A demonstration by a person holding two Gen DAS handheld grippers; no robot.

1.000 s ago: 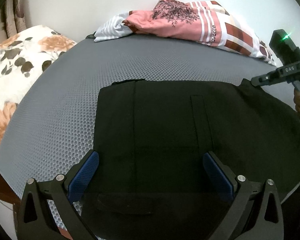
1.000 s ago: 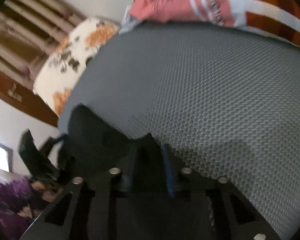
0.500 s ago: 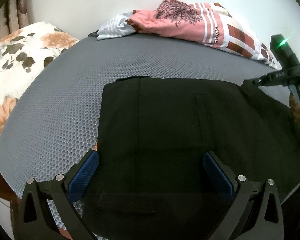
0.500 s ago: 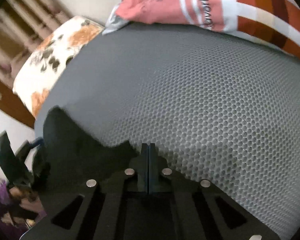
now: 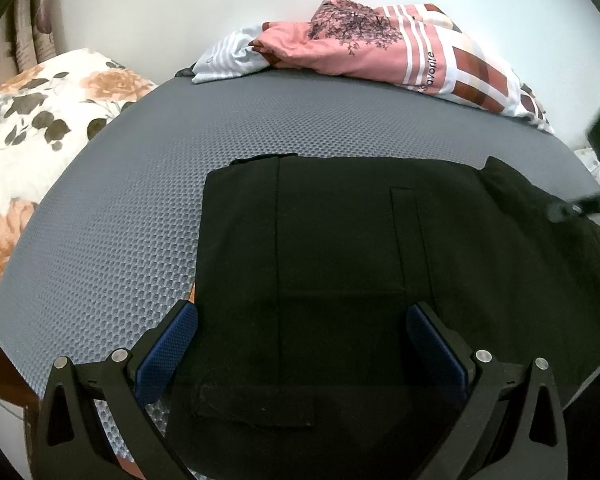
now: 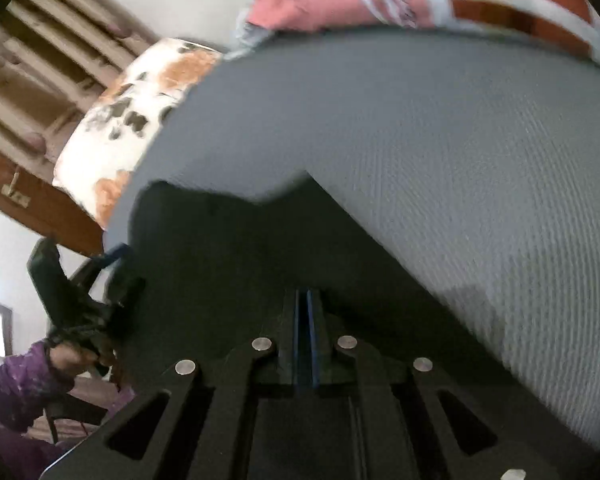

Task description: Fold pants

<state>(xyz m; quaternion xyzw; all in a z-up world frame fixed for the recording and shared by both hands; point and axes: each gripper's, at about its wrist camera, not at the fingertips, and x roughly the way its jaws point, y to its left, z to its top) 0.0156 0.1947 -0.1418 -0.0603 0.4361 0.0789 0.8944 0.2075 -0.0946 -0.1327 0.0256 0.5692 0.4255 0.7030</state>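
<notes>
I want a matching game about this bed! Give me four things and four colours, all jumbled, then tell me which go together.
Things:
1. pants
2. mattress cover
3. pads of the left hand-held gripper
4. crumpled blanket by the wall

Colours:
A. blue
B. pink with white stripes
C. black
D. grey

Pairs: 1-C, 2-D, 3-A, 4-B
</notes>
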